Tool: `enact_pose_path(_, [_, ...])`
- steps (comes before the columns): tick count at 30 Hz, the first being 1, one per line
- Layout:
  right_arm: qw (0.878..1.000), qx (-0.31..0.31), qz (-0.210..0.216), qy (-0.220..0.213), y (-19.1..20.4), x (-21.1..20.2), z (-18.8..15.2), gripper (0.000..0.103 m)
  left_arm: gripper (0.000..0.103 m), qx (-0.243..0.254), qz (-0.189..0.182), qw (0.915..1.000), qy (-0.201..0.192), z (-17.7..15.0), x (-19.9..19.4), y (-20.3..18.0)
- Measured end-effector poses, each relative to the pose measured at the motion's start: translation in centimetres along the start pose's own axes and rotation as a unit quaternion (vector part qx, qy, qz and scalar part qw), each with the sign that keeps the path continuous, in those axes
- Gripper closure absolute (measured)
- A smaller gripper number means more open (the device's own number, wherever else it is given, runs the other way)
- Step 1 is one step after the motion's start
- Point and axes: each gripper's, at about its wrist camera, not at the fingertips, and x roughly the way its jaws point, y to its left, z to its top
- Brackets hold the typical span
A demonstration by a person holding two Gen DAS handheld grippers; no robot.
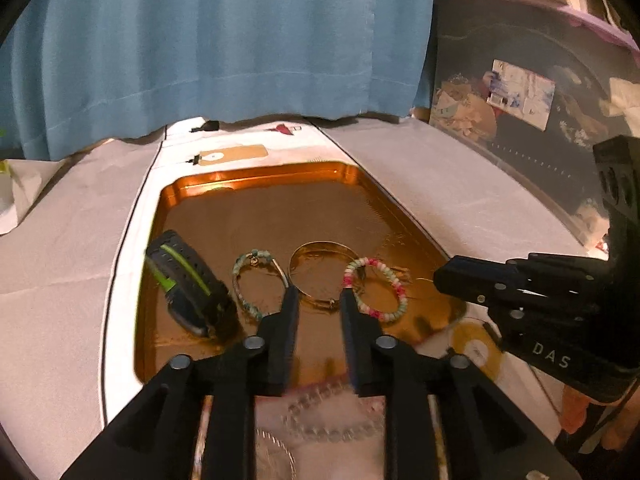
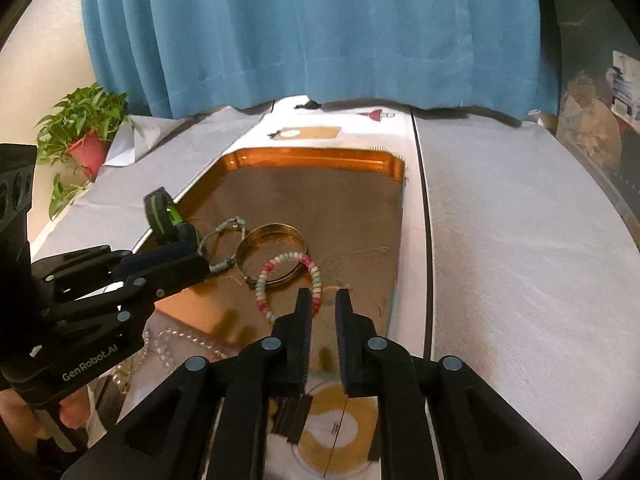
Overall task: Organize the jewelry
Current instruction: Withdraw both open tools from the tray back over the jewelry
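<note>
A copper tray (image 1: pixel 256 184) lies on a white runner. In it, from left to right, are a black and green wristband (image 1: pixel 188 284), a teal bead bracelet (image 1: pixel 248 304), a gold bangle (image 1: pixel 320 252) and a pink and white bead bracelet (image 1: pixel 394 284). My left gripper (image 1: pixel 319 300) hovers over the tray's near end, open, nothing between its fingers; the bangle lies beyond its tips. My right gripper (image 2: pixel 323 294) is open by a narrow gap just above the pink and white bracelet (image 2: pixel 280 264), without pressing on it. Each gripper shows from the side in the other view: right gripper (image 1: pixel 440 280), left gripper (image 2: pixel 202 268).
A clear bead string (image 1: pixel 328 412) and a thin chain (image 1: pixel 276 448) lie on the cloth in front of the tray. A blue curtain (image 1: pixel 224 40) hangs behind the table. A potted plant (image 2: pixel 86 128) stands at the far left, a dark storage box (image 1: pixel 520 128) at the right.
</note>
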Motion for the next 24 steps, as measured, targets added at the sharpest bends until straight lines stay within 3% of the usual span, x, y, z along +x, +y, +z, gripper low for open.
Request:
enact_pose_path(1, [1.000,0.001,0.000,-0.004,0.1,-0.3,-0.1,0.078,0.067,-0.003,0.001,1.0000,-0.002,-0.2,-0.8,-0.2])
enact_pose_path(3, [1.000,0.011,0.000,-0.015,0.5,-1.6,-0.2,0.046,0.036,-0.014,0.004,0.9999,-0.006,-0.6,-2.4,-0.5])
enact_pose_path(5, [0.999,0.020,0.010,-0.031,1.0,-3.2,-0.4,0.036,0.033,-0.031,0.008,0.9993,-0.019,-0.9,-4.5,-0.6])
enact_pose_path(10, [0.997,0.030,0.015,-0.064,2.5,-8.3,-1.4,0.028,0.021,-0.078,0.002,0.9965,-0.030,-1.2,-9.7,-0.7])
enact_pose_path(16, [0.996,0.010,-0.012,-0.084,5.1,-15.6,-4.5,0.000,0.010,-0.081,0.012,0.9946,-0.063,-3.3,-17.0,-1.6])
enact_pose_path(20, [0.995,-0.011,-0.001,-0.101,7.3,-20.1,-6.7,0.000,0.007,-0.067,0.023,0.9946,-0.076,-4.5,-20.8,-2.4])
enact_pose_path(24, [0.993,-0.032,-0.017,-0.114,9.7,-23.5,-8.4,0.000,0.006,-0.063,0.020,0.9933,-0.095,-5.5,-24.3,-3.0])
